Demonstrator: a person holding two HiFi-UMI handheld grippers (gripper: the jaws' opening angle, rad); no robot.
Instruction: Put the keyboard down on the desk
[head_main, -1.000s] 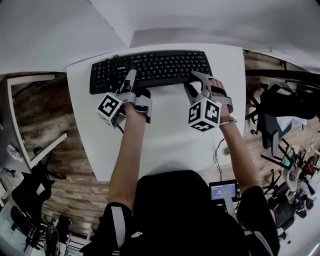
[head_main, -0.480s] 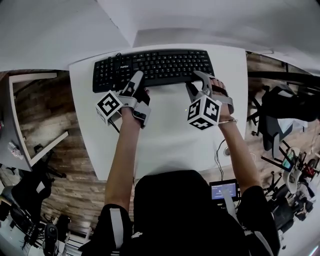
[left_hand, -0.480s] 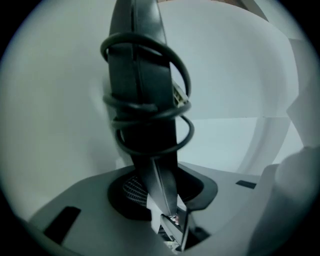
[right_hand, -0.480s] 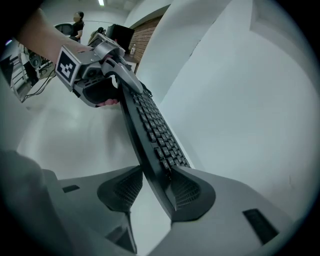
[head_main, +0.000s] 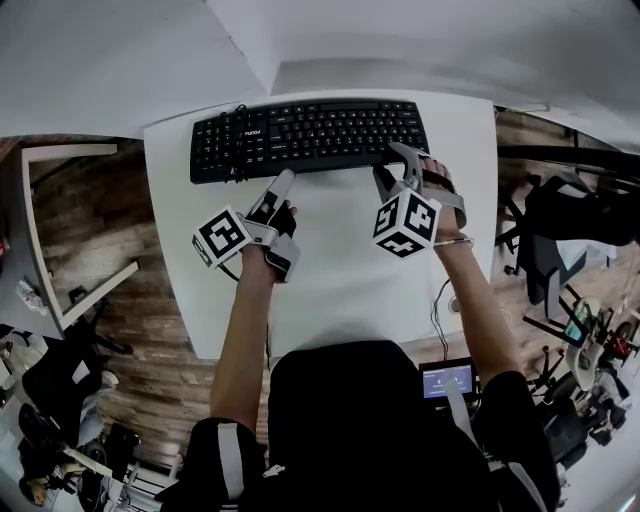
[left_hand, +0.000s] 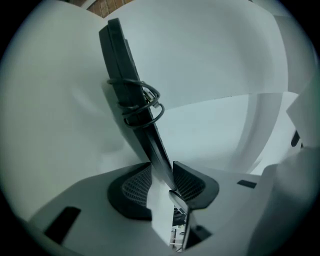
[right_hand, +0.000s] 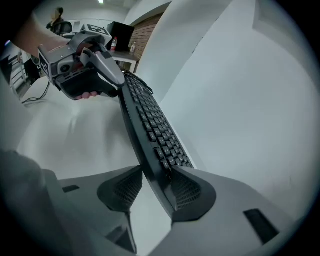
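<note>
The black keyboard lies flat along the far side of the white desk, with a coiled black cable bunched on its left part. My left gripper sits just in front of the keyboard's front edge. Its jaws have just been opening and stand open, and the keyboard runs edge-on toward the gap of the left gripper without the pads pressing it. My right gripper is shut on the keyboard's front right edge. In the right gripper view the keyboard sits between the pads of the right gripper.
A white wall rises right behind the desk. Wood floor and a white shelf frame lie to the left. A dark office chair stands to the right. A thin cable hangs off the desk's right edge near a small screen.
The left gripper has let go of the keyboard, opened, rolled and drawn back toward the person and a little left. The keyboard and the right gripper have stayed put.
</note>
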